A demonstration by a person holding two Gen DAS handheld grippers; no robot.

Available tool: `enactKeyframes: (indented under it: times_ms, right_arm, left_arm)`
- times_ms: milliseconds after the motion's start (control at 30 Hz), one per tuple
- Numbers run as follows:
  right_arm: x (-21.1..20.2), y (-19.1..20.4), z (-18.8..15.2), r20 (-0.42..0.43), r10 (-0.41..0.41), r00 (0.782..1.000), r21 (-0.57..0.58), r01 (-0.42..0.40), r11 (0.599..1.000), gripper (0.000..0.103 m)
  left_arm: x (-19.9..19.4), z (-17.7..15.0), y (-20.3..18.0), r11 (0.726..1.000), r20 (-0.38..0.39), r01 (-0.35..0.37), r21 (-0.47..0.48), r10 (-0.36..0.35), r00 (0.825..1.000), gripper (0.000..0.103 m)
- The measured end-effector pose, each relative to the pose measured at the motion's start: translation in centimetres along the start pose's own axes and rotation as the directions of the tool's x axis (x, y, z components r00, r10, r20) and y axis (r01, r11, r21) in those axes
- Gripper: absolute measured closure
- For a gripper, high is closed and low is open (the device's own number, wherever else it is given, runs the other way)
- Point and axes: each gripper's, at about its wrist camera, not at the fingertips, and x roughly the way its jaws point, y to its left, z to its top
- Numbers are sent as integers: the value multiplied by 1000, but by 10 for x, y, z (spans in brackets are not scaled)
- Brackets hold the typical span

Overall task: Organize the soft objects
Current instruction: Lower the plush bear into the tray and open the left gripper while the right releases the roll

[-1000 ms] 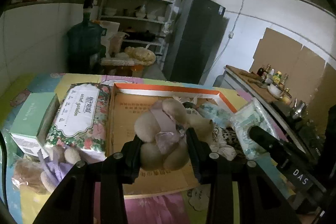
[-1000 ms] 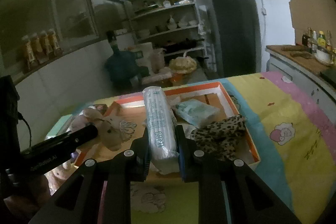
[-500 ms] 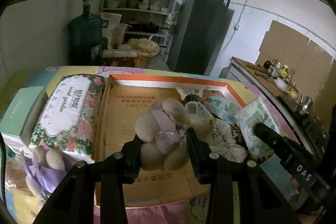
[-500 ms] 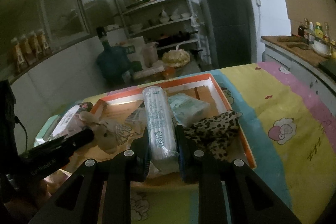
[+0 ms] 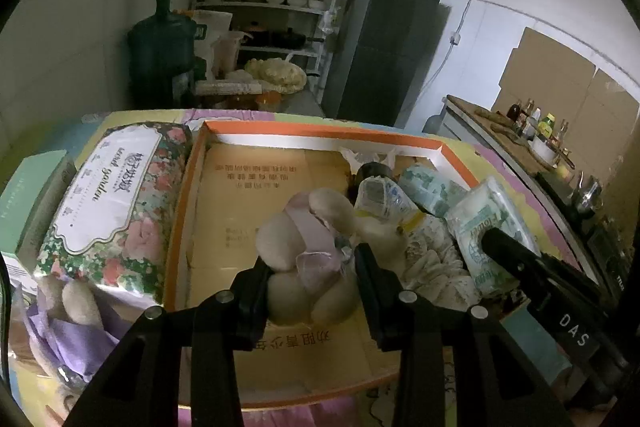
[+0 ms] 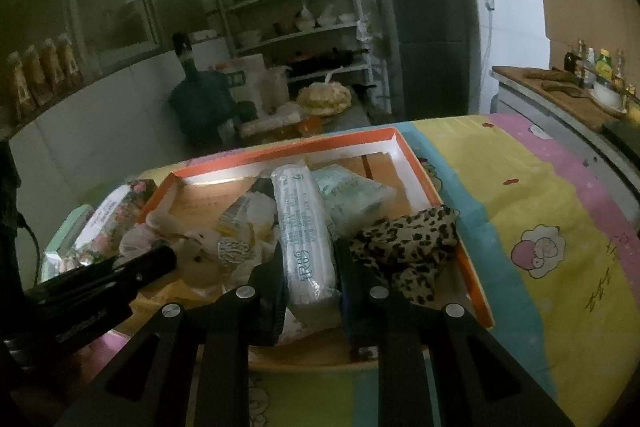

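Plush fills the left gripper point(image 5: 310, 283): a cream soft toy point(image 5: 304, 247) with a lilac bow, pinched from both sides and hanging over the bare cardboard floor of the orange-rimmed box point(image 5: 320, 139). That open patch lies straight ahead of its fingers, so the carry looks aimed at a free spot rather than at the crowded side. To its right, other soft packs already lie heaped in the box.

The right gripper point(image 6: 310, 279) is clamped on a long white wrapped pack point(image 6: 304, 223), held lengthwise along the fingers, probably so it can slide in beside the pale green tissue pack point(image 6: 352, 195) ahead. A leopard-print cloth point(image 6: 408, 247) drapes over the box edge just right of it.

Only the left wrist view shows the floral tissue pack point(image 5: 116, 199) and a second plush point(image 5: 72, 303) outside the box, left of the gripper. Only the right wrist view shows the bare cartoon-print cover point(image 6: 540, 227) stretching away on the right.
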Motion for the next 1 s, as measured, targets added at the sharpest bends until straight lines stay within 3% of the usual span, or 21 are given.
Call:
enactKeyframes:
  times_ms: [600,1000]
  right_arm:
    - [17,6,-3,-49,-36,998,-38,34,999,81]
    - [18,3,-4,-52,-27,998,-10,26,1000,78]
  left_arm:
    - [17,-2,5,1000,-41,-4,-5,4,999,63]
    - [17,-4,1,1000,-50,-5,25,7,999,51]
